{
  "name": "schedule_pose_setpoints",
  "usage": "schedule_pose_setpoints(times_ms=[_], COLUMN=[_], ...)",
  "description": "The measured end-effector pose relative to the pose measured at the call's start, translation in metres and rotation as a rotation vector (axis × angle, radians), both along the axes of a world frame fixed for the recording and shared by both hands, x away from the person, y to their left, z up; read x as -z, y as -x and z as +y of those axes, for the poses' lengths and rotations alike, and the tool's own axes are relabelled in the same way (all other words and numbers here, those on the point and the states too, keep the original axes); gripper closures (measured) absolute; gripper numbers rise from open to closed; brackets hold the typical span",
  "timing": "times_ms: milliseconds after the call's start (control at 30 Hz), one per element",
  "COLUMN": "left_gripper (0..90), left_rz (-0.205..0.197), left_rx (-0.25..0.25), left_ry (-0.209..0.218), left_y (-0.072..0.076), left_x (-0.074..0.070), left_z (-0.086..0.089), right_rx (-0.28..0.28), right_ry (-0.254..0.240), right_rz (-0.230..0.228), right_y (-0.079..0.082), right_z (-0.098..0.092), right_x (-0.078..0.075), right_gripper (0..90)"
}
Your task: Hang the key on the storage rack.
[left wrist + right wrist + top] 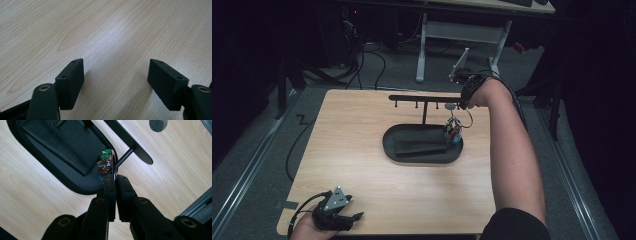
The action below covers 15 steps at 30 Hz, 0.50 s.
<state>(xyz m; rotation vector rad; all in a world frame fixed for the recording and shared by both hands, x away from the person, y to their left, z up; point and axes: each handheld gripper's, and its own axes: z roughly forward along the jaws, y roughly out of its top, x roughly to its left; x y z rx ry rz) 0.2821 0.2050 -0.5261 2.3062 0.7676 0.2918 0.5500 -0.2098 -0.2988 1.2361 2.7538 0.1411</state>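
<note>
right gripper (115,178) clenched on the key ring (113,163) beside the rack (424,98); next, hook it on a peg.

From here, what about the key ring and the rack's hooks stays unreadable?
- Key ring: right gripper view, pinched part hidden between the right hand-held gripper's pads.
- Keys: high view, too small to count.
- Rack: high view, hooks tiny; which hook the ring meets is unclear.

Pale matt wood-grain table (362,165), matt black tray (392,142), shiny metal key ring (114,166)
</note>
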Motion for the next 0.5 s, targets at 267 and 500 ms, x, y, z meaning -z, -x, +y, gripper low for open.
schedule_pose_setpoints(times_ms=[267,500], left_gripper=[29.8,29.8], left_rz=[0.004,0.002], left_rx=[-0.006,-0.002], left_ry=[-0.002,-0.002], left_y=[0.0003,0.0014], left_x=[-0.0006,-0.0018], left_z=[-0.0010,-0.0022], right_rx=[0.020,0.029], right_ry=[0.034,0.043], right_rz=[-0.066,-0.081], right_y=[-0.0036,0.0009], right_z=[0.0026,0.0041], right_x=[0.0007,0.0003], right_gripper=[81.3,78.1])
